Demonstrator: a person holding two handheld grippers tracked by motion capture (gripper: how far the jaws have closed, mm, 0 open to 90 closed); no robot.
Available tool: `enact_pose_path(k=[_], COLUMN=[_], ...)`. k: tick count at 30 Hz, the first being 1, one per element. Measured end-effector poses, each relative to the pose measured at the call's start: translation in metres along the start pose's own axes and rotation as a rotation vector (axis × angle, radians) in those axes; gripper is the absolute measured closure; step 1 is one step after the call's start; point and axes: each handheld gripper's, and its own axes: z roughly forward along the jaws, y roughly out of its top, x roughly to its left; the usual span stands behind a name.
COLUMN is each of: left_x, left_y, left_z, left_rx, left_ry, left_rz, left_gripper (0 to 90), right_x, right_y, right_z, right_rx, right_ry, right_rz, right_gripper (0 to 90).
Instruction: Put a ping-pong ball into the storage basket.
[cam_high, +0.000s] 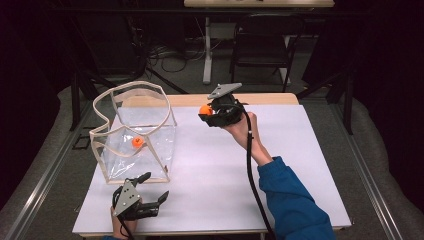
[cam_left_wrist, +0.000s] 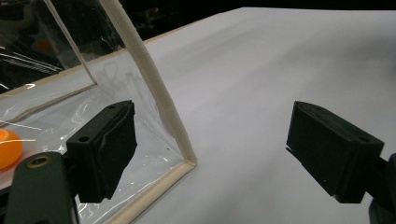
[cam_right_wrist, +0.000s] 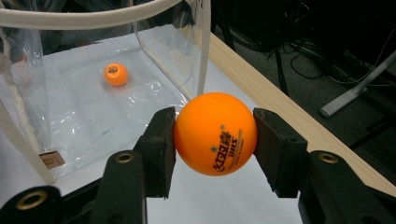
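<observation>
An orange ping-pong ball (cam_right_wrist: 215, 133) is clamped between the jaws of my right gripper (cam_high: 206, 112), held above the far middle of the white table and to the right of the bag. A clear plastic bag (cam_high: 135, 131) with cream trim stands open at the table's left. A second orange ball (cam_high: 137, 142) lies on its floor, also seen as a ball (cam_right_wrist: 115, 74) through the bag wall. My left gripper (cam_high: 152, 187) rests near the front left edge, open, its jaws wide apart with nothing between them, just in front of the bag's near corner (cam_left_wrist: 187, 161).
The white sheet (cam_high: 280, 160) covers most of the table, with a wooden edge (cam_right_wrist: 280, 112) at the far side. A black chair (cam_high: 262, 40) and a table leg (cam_high: 207, 50) stand beyond on the cabled floor.
</observation>
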Motion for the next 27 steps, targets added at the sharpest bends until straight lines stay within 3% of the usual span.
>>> enact_pose_path(k=[27], left_x=[0.0], left_y=[0.0], left_z=[0.0], left_rx=[0.0], left_ry=[0.001], left_rz=[0.002], left_gripper=[15.8], right_x=[0.004], right_y=[0.02], right_z=[0.008], right_rx=[-0.017], right_ry=[0.009], right_rz=[-0.031], right_gripper=[51.0])
